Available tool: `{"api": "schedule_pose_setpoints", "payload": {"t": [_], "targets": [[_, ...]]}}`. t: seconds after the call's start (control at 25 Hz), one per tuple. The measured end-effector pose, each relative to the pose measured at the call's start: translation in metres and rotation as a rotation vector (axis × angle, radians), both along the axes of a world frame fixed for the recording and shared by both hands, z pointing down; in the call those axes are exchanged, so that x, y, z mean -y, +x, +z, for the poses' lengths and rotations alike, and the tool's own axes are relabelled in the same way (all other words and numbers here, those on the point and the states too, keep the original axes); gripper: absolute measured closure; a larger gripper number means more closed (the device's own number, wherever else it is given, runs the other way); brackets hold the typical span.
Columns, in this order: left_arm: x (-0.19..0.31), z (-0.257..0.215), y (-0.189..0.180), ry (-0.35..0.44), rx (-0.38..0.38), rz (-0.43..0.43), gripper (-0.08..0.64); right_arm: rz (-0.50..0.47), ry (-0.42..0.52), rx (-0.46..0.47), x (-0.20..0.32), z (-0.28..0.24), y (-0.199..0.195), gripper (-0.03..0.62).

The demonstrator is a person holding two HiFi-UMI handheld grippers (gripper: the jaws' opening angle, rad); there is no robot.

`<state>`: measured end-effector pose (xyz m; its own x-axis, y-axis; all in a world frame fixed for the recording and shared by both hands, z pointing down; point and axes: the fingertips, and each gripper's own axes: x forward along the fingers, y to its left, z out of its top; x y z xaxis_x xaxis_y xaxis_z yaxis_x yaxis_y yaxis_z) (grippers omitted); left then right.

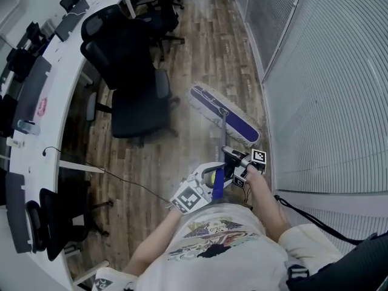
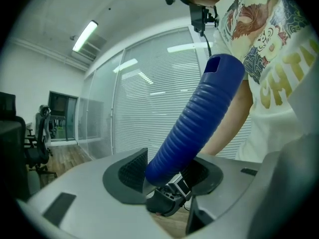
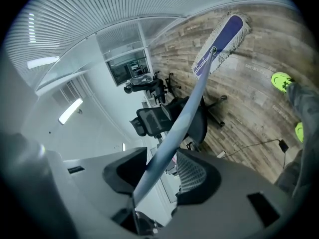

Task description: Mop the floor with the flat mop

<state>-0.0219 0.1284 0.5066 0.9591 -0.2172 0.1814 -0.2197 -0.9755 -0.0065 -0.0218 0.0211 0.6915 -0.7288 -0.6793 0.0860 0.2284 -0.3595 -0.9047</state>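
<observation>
Close to my body, left tongs [image 2: 167, 176] clamp the mop's blue ribbed grip [image 2: 199, 118]. Right tongs [image 3: 159, 173] pinch its pole [image 3: 174, 133], mop head [image 3: 222, 39] flat on the floor [image 3: 259, 83].

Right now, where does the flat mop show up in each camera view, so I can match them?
Head view: flat mop lies right of centre on the floor, beside the blinds-covered glass wall.
Left gripper view: only its blue ribbed grip, centre, between the jaws.
Right gripper view: mop head top right, pole running down to the jaws.
Shared landmark: that glass wall.
</observation>
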Motion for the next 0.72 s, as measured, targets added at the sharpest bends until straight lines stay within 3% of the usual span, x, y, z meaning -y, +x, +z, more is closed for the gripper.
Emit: {"api": "schedule_pose_setpoints", "payload": {"t": [0.4,0.72], "targets": [[-0.135,0.005,-0.084,-0.022,-0.002,0.040,0.380,0.063,-0.009,-0.004,-0.133,0.009,-0.078,0.407],[-0.197,-0.012,-0.131,-0.050,-0.023,0.044,0.380,0.077,-0.008,0.011,-0.200,-0.006,-0.125,0.407]]}}
